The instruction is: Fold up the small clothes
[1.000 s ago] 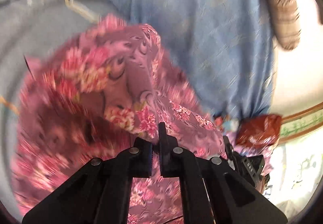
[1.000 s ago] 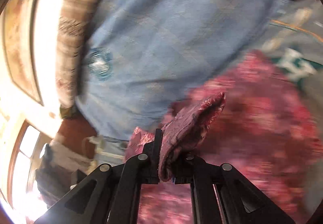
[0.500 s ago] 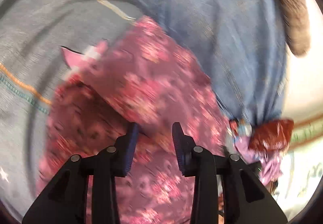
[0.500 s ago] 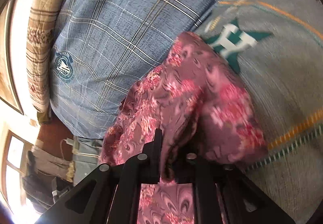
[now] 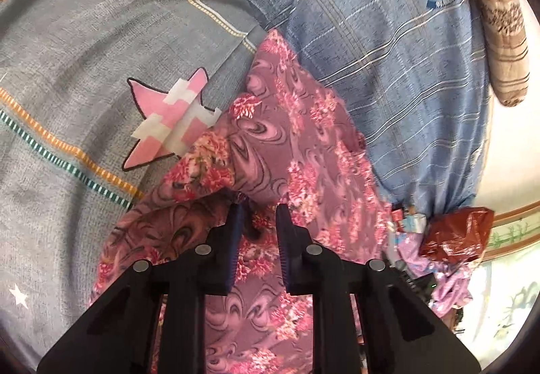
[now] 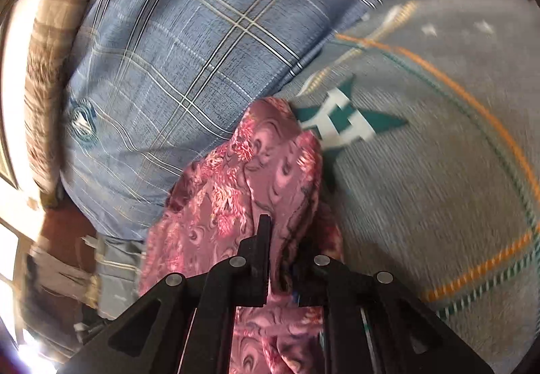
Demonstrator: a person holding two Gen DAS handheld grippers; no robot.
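Observation:
A small pink floral garment (image 5: 297, 151) lies bunched on the grey bedsheet (image 5: 67, 70), against a blue plaid pillow (image 5: 388, 53). My left gripper (image 5: 259, 215) is open just above a fold of the garment, holding nothing. In the right wrist view the same garment (image 6: 243, 178) drapes up over my right gripper (image 6: 281, 239), which is shut on a fold of it; the right finger is mostly hidden by cloth.
The blue plaid pillow (image 6: 189, 47) lies behind the garment. A brown striped cushion (image 5: 499, 20) sits beyond it. A red-brown plastic bag (image 5: 455, 235) and purple cloth (image 5: 445, 276) lie at the bed's right edge. The sheet has a pink star print (image 5: 168, 121).
My left gripper has let go of the garment and opened. The garment has been lowered onto the sheet, folded over. My right gripper still holds its fold.

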